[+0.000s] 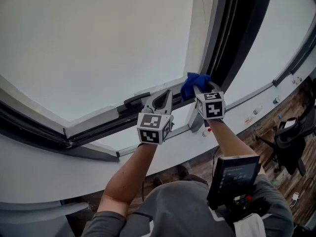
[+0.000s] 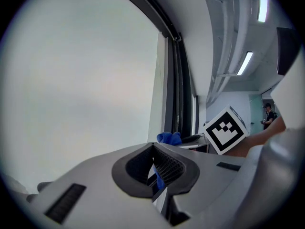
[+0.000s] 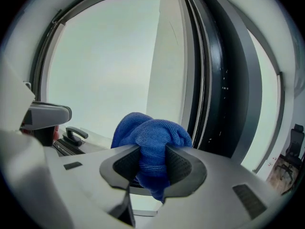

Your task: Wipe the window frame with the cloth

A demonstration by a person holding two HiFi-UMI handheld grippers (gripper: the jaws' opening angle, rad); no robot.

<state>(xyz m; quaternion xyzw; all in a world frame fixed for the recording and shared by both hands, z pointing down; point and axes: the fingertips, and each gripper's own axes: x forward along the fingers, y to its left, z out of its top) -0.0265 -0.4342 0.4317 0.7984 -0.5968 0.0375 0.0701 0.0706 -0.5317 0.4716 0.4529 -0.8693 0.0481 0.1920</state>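
Blue cloth (image 3: 151,144) is bunched between the pads of my right tongs (image 3: 152,165), which are closed firmly on it, with a thick lump standing above the tips. It is at the foot of the upright part of the window frame (image 1: 221,48), near the corner with the lower rail (image 1: 98,125). I cannot tell whether it already touches the frame.

My left tongs (image 1: 164,96) are closed with nothing between them (the blue in the gap is only the cloth beyond). They sit just beside the right ones, close to the window handle (image 1: 135,100).

I judge three risks. Only a middle fold is pinched, so friction on the frame could pull the cloth out when I drag it. If I press too flat, the hard tips and not the cloth may scrape the frame. The left tongs could also knock the handle if I sweep toward that side.

My left forearm (image 1: 126,174) and right forearm (image 1: 232,142) are both stretched forward to the window, wrists near each other, the right reaching a little farther.
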